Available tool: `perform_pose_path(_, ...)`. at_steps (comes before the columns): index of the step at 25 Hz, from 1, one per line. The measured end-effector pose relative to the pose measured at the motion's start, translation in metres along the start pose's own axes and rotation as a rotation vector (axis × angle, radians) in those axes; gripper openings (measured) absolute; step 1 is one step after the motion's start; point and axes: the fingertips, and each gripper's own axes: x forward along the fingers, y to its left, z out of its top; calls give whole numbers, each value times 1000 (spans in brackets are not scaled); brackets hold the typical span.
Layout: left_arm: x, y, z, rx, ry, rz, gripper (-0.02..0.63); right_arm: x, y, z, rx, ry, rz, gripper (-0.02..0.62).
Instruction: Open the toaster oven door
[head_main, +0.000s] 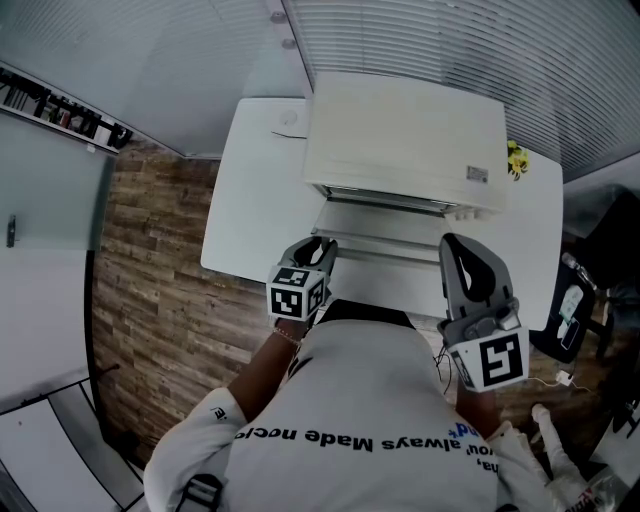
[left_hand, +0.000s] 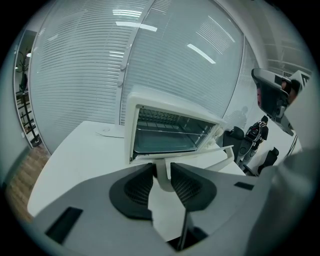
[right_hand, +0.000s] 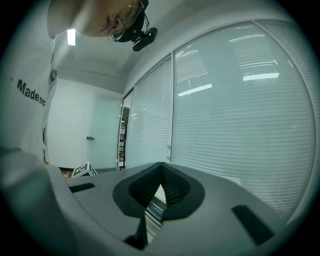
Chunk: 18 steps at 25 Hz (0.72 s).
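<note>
I see the toaster oven (head_main: 405, 140) standing at the back of the white bench (head_main: 250, 200), against the window blinds (right_hand: 240, 115). Its door (head_main: 385, 240) is swung down and open toward me, and the left gripper view shows the wire rack inside. My left gripper (left_hand: 162, 172) is at the door's front edge, its fingers (left_hand: 137, 187) clamped on the white handle (left_hand: 162, 179) near the left end. My right gripper (right_hand: 161, 170) is held up off the bench to the right of the door, touching nothing. Its fingers (right_hand: 175, 190) are pressed together at the tips with nothing between them.
</note>
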Motion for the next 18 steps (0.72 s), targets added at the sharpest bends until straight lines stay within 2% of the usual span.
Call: perform_pose_path(18,0,1,-33,-9,68,0,118,-3,7,2,-5,-5,5,8)
